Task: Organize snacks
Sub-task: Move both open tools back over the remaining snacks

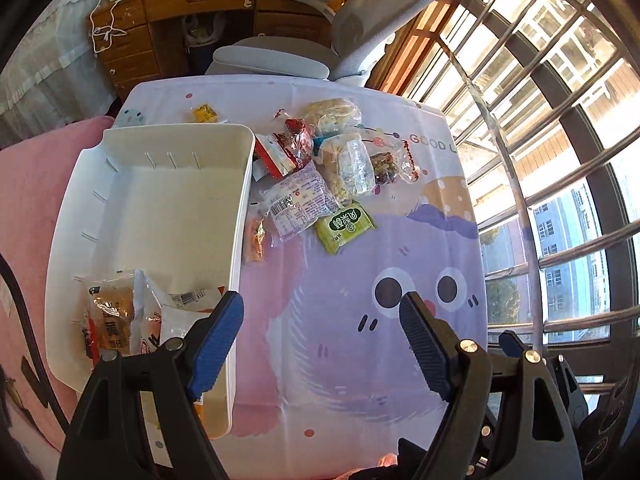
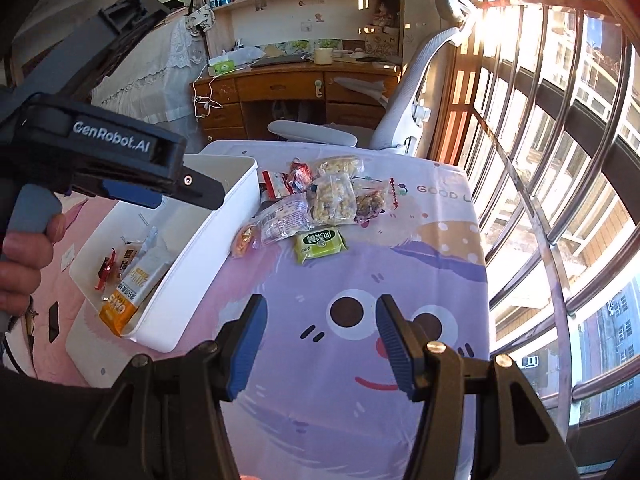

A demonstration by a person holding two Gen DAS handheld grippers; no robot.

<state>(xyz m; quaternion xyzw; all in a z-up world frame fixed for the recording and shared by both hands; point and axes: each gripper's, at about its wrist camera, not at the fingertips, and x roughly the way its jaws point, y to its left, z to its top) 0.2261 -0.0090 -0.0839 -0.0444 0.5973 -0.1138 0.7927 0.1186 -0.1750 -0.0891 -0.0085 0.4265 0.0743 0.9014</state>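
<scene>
The green foil snack packet [image 2: 320, 243] lies on the cartoon-printed desk [image 2: 360, 360], nearest edge of the pile, straight ahead of the right claw [image 2: 320, 344], long axis crosswise. Both claws gape, empty; the left claw [image 1: 320, 344] hovers beside the white plastic bin [image 1: 160, 200].

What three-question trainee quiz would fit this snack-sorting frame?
1. True or false: the white bin already holds some snack packets.
2. Which loose packet lies nearest the grippers? A) green packet B) yellow packet
3. Fill in: the right gripper holds ____.

Key: 1 true: an orange-and-white packet and others lie at its near end. 2 A. 3 nothing; like the left gripper, its jaws stand apart over the cartoon tablecloth.
</scene>
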